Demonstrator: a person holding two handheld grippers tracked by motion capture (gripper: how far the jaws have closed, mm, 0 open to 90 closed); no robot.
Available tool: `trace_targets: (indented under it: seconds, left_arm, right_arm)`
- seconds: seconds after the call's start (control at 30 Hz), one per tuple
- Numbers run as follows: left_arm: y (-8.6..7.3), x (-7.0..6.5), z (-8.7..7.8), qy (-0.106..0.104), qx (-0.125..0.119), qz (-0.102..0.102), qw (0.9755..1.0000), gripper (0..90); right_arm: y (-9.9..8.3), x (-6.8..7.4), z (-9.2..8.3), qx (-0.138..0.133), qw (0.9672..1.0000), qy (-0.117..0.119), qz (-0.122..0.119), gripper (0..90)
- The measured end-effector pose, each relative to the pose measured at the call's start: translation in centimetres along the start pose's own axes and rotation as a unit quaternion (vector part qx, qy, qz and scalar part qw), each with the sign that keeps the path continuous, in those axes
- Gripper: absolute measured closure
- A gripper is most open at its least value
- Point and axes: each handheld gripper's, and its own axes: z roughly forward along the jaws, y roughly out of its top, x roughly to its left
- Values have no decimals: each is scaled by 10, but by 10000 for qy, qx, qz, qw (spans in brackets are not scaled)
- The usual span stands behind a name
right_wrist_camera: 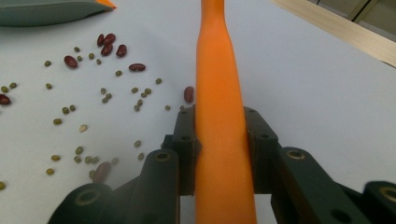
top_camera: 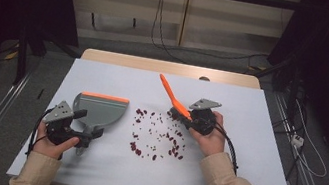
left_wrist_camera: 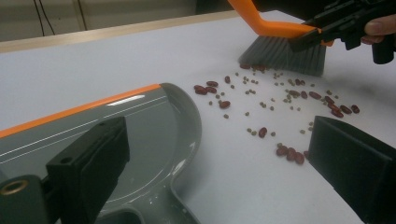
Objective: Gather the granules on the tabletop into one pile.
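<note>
Red and small green beans [top_camera: 160, 135] lie scattered on the white table [top_camera: 249, 178] between my two grippers. A grey dustpan [top_camera: 101, 108] with an orange front edge rests left of them. My left gripper [top_camera: 87, 128] is at its handle with the jaws spread wide; in the left gripper view the dustpan [left_wrist_camera: 140, 126] lies under the left jaw and the beans [left_wrist_camera: 280, 98] spread ahead. My right gripper [top_camera: 189, 117] is shut on the orange handle of a brush [top_camera: 170, 92]. The brush's grey bristles [left_wrist_camera: 285, 53] touch the table at the far edge of the beans.
A wooden board [top_camera: 171, 68] borders the table's far side. Cables run over the floor behind and to the right. Bare tabletop lies in front of the beans and right of the right hand.
</note>
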Motion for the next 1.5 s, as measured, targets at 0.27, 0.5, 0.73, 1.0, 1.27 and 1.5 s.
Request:
trace_targets:
  seconds: [0.27, 0.5, 0.73, 1.0, 1.27, 1.5]
  left_arm:
    - [0, -1, 0, -5, -5, 23, 10000, 56]
    - [0, -3, 1, -14, 15, 43, 10000, 56]
    - [0, -3, 1, -21, 17, 49, 10000, 56]
    - [0, -3, 2, -41, 28, 44, 10000, 56]
    - [0, -1, 2, -33, 27, 2, 10000, 56]
    - [-1, -1, 3, -27, 59, 15, 10000, 56]
  right_arm:
    - [-3, 15, -7, -12, 9998, 127, -156, 709]
    - [-8, 23, -14, -50, 9995, 185, -255, 709]
    - [-9, 24, -22, -154, 9993, 299, -183, 709]
    - [3, 0, -14, -396, 9991, 127, 30, 709]
    - [13, -18, 14, -513, 9987, 18, 50, 709]
    - [13, -10, 29, -423, 9988, 215, -151, 709]
